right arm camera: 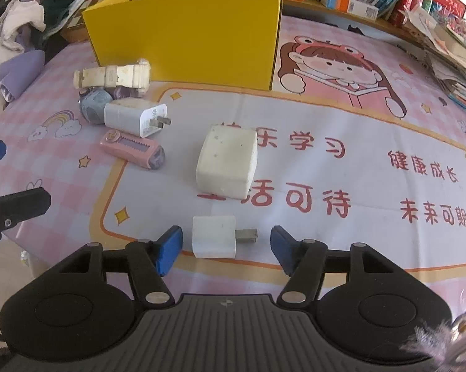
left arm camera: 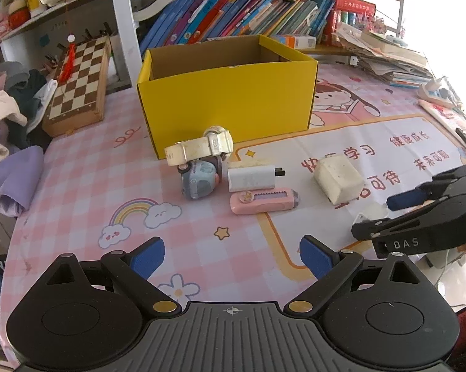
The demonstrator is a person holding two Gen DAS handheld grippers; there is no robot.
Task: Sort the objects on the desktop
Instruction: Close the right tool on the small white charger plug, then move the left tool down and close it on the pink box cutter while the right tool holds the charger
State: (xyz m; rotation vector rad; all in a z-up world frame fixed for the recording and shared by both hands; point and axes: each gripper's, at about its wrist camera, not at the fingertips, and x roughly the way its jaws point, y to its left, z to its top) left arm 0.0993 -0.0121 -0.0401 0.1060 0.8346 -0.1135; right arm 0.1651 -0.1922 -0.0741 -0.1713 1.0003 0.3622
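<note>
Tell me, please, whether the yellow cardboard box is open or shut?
Open. The yellow cardboard box has no lid or flaps over its top, and its brown inner walls show in both views. Its floor is hidden, so contents cannot be told.

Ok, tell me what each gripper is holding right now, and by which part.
Nothing. The left gripper is open over bare mat; the right gripper is open around the small white charger, not touching it.

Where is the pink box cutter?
The pink box cutter lies flat on the mat, left of centre in the right wrist view, just in front of the white charger and left of the cream block.
</note>
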